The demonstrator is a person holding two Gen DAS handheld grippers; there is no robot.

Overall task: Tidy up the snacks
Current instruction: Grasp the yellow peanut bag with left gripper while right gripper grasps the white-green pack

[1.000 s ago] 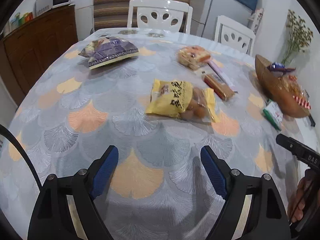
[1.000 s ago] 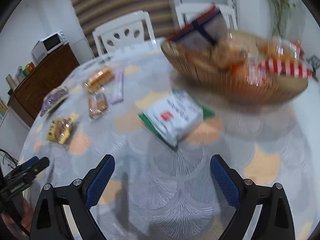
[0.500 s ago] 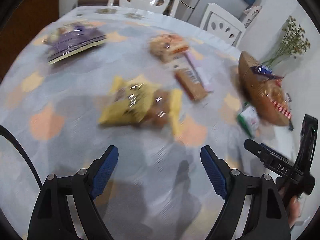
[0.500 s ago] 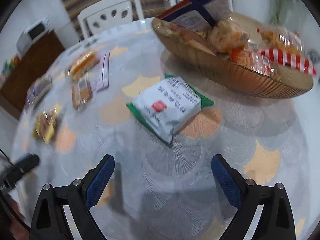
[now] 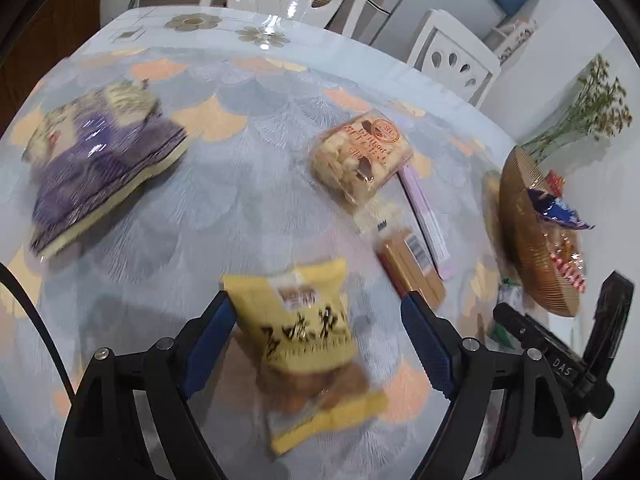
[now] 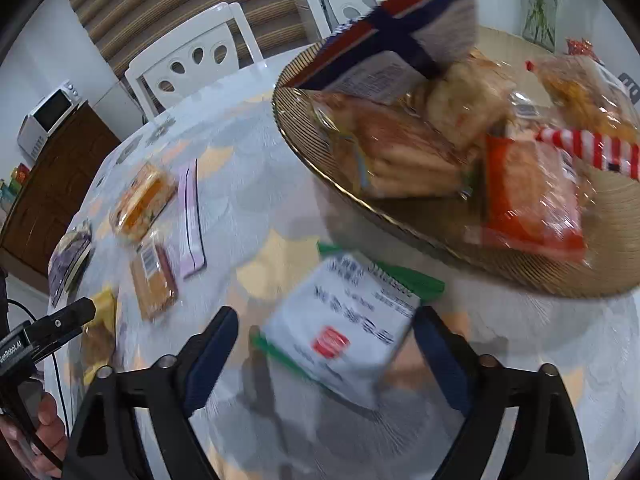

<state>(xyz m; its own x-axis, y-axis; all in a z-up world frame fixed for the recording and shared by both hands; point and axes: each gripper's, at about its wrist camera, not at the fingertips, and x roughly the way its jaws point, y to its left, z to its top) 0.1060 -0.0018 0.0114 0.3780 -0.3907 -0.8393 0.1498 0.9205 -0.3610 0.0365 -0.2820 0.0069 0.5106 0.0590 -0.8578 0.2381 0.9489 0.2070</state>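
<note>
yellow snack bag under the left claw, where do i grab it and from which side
Grip the yellow snack bag across its printed upper half, coming from above. It lies flat on the table between the fingers of the open left claw, and that half looks narrow enough for them.

A tablecloth (image 5: 248,200) of grey and peach fan scales is seen. At six o'clock a yellow packet (image 5: 308,344) is shown, at nine a purple bag (image 5: 100,172), at three a brown ribbed basket (image 5: 532,256). A white-and-green packet (image 6: 344,328) is marked red.
</note>
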